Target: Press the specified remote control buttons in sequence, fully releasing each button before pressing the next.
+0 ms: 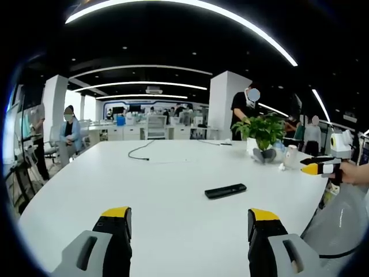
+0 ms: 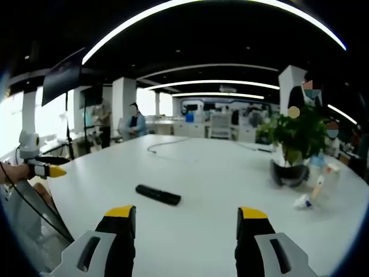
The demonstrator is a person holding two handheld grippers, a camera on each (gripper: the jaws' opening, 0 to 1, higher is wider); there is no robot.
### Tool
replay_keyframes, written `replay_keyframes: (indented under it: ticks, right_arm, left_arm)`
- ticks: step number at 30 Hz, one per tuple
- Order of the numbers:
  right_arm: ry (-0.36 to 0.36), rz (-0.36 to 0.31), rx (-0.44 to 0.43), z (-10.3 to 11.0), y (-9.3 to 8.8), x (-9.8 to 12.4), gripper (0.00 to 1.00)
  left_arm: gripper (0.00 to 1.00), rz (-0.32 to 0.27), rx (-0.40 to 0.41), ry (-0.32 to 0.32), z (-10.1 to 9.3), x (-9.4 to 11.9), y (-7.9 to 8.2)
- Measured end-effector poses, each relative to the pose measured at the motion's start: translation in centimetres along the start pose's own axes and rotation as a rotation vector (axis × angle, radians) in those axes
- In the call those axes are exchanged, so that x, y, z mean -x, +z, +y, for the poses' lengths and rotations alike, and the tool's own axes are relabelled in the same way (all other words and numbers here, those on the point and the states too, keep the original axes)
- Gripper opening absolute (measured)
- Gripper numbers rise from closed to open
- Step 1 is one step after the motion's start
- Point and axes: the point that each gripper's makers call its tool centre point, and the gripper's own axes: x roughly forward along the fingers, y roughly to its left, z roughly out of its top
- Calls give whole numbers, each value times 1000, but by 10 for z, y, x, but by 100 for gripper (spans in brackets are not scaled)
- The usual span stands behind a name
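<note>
In the left gripper view we see the left gripper (image 1: 189, 222) with its jaws spread wide and holding nothing, above the white tabletop (image 1: 144, 190); the black remote control (image 1: 225, 191) lies flat on it at about one o'clock from the jaws, untouched; the right gripper (image 1: 318, 168) comes in at three o'clock, yellow-tipped, and we cannot tell from here how its jaws stand. In the right gripper view its jaws are likewise spread and empty; the remote control (image 2: 158, 195) lies at eleven o'clock, apart from both jaws; the left gripper (image 2: 51, 171) shows at nine o'clock. A potted plant (image 2: 297, 141) stands at two o'clock, well apart from the remote; a thin black cable (image 1: 140, 151) trails across the far tabletop.
</note>
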Motion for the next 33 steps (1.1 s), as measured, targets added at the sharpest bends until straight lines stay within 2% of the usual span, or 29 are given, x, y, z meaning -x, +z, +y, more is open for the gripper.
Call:
replay_keyframes:
  ticks: [33]
  right_arm:
    - [0, -4, -1, 0, 1, 0, 70]
  left_arm:
    - [85, 9, -3, -9, -2, -1, -1]
